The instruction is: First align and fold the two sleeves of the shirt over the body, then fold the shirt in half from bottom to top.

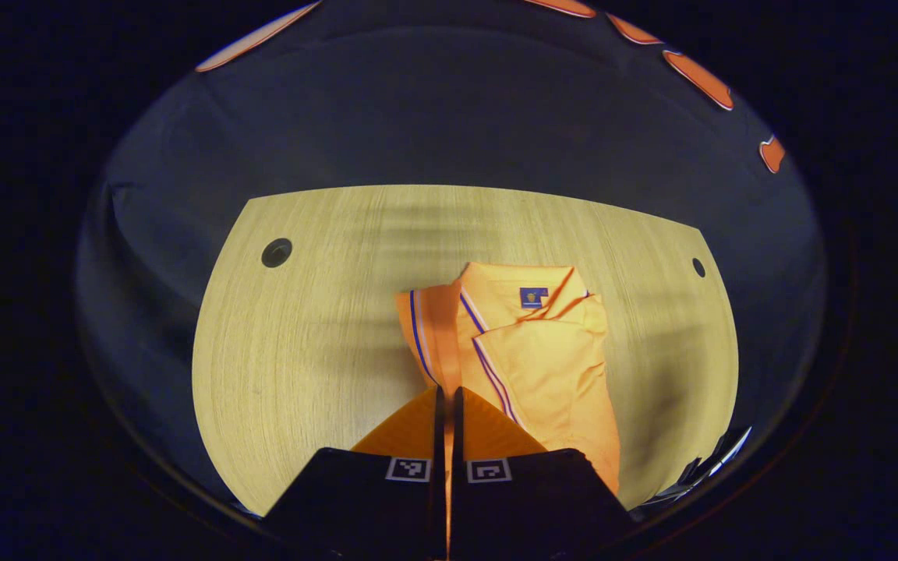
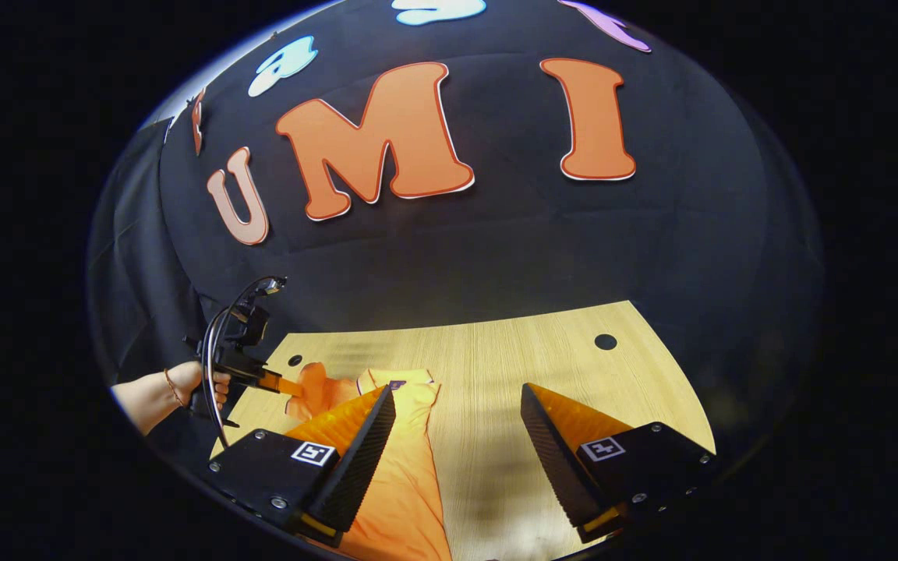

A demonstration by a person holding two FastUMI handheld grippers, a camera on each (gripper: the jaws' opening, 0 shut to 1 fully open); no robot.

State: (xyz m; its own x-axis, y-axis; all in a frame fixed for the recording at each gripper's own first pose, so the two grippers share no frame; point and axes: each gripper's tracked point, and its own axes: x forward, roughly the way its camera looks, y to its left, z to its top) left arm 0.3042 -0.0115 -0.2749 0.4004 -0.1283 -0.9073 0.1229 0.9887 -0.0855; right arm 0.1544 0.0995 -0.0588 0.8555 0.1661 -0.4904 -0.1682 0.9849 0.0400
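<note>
An orange polo shirt (image 1: 550,374) lies on the wooden table (image 1: 301,351), collar and blue label (image 1: 533,297) at the far end. One sleeve with a blue-and-white striped cuff lies folded across the body. The other sleeve (image 1: 429,335) is lifted, and my left gripper (image 1: 447,401) is shut on its edge. In the right gripper view a hand (image 2: 184,386) holds that left gripper (image 2: 291,386) with orange cloth pinched at its tips. My right gripper (image 2: 457,409) stands open above the table (image 2: 496,358), nothing between its fingers, and the shirt (image 2: 406,467) lies under one of them.
The tabletop has round holes near its far corners (image 1: 277,252) (image 1: 698,267) (image 2: 606,341). Black cloth walls close off the back and sides. Bare wood lies on both sides of the shirt.
</note>
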